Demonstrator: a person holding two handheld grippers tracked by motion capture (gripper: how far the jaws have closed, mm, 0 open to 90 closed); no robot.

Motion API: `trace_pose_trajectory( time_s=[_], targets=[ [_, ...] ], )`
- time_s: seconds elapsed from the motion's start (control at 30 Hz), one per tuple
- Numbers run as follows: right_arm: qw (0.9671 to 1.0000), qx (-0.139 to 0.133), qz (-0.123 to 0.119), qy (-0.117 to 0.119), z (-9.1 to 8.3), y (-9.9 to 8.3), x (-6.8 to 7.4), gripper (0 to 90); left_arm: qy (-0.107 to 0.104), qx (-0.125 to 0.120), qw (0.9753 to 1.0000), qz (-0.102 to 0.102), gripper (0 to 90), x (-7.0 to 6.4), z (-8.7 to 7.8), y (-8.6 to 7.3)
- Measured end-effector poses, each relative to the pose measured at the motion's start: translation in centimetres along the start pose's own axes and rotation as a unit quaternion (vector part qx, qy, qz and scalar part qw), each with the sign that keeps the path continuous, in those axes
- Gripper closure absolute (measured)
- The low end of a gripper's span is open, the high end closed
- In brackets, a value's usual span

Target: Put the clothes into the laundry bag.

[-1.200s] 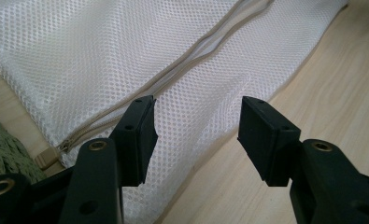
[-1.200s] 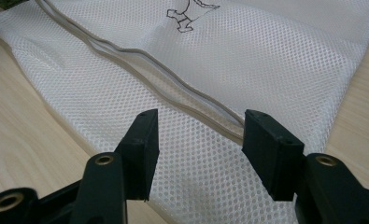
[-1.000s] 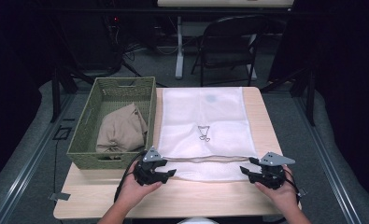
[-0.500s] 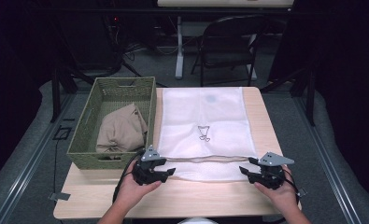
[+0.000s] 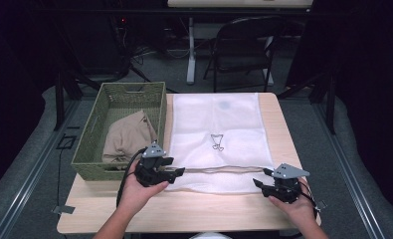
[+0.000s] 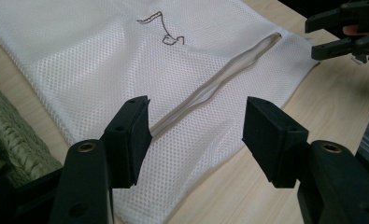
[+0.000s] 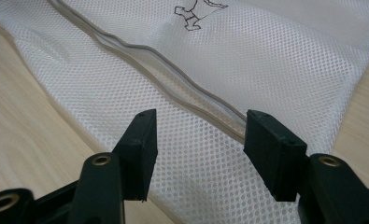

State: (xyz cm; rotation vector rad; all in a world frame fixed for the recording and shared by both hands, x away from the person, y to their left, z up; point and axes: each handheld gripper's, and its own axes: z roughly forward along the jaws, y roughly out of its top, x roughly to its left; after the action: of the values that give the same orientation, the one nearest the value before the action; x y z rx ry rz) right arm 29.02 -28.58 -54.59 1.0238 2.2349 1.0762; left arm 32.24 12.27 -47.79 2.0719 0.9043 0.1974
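High view: white mesh laundry bag (image 5: 215, 137) lies flat on your worktop (image 5: 194, 211), its grey zipper slit (image 5: 219, 170) running straight between your left tongs (image 5: 176, 172) and right tongs (image 5: 258, 183), both gaping, empty, one at each end.

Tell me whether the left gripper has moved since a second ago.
Yes, slightly. In the high view the left gripper has slid toward the person's left, nearer the green basket, along the near edge of the white mesh bag; its jaws are open.

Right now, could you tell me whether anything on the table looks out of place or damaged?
Nothing looks damaged. The white mesh laundry bag lies flat, though its zipper opening gapes slightly wavy near the front edge. Both tongs hover open.
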Motion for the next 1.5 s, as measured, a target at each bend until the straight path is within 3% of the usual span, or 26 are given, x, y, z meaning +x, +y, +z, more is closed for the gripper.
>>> trace_pose_trajectory(
  time_s=[0.07, 0.33, 0.5, 0.57, 0.73, 0.77, 0.93, 1.13, 1.27, 1.5],
  targets=[
    [1.0000, 0.001, -0.001, 0.000, 0.0, 0.0, 0.0, 44.0, -0.002, 0.003, 1.0000, -0.006, 40.8, 0.1, -0.1, 0.3],
    [1.0000, 0.000, -0.006, 0.001, 0.1, 0.0, 0.1, 44.1, 0.016, 0.009, 0.9998, 0.000, 39.4, 0.3, -0.6, 1.8],
    [0.9998, 0.001, -0.017, -0.005, 0.2, -0.1, 0.1, 44.2, 0.046, 0.023, 0.9987, 0.000, 39.3, 0.9, -0.8, 2.7],
    [0.9998, 0.001, -0.017, -0.007, 0.2, -0.1, 0.1, 44.3, 0.055, 0.024, 0.9982, -0.006, 39.4, 1.5, -1.0, 3.0],
    [0.9998, 0.002, -0.017, -0.007, 0.2, -0.1, 0.1, 44.8, 0.026, 0.024, 0.9980, -0.052, 40.4, 3.3, -1.4, 3.4],
    [0.9998, 0.003, -0.017, -0.008, 0.2, -0.1, 0.1, 44.8, 0.026, 0.026, 0.9980, -0.052, 40.4, 3.6, -1.4, 3.5],
    [0.9999, 0.005, -0.010, -0.009, 0.3, -0.2, 0.0, 44.7, 0.050, 0.034, 0.9967, -0.055, 40.2, 4.7, -1.9, 4.3],
    [0.9999, 0.009, -0.003, -0.006, 0.4, -0.3, -0.1, 43.9, 0.053, 0.036, 0.9954, -0.071, 42.2, 6.0, -2.6, 5.1],
    [0.9999, 0.010, -0.002, -0.005, 0.4, -0.3, -0.1, 43.7, 0.064, 0.042, 0.9928, -0.092, 42.3, 7.4, -2.9, 5.7],
    [0.9999, 0.009, 0.000, -0.005, 0.4, -0.3, -0.1, 43.6, 0.085, 0.040, 0.9896, -0.109, 41.0, 9.0, -3.1, 6.2]
  ],
)
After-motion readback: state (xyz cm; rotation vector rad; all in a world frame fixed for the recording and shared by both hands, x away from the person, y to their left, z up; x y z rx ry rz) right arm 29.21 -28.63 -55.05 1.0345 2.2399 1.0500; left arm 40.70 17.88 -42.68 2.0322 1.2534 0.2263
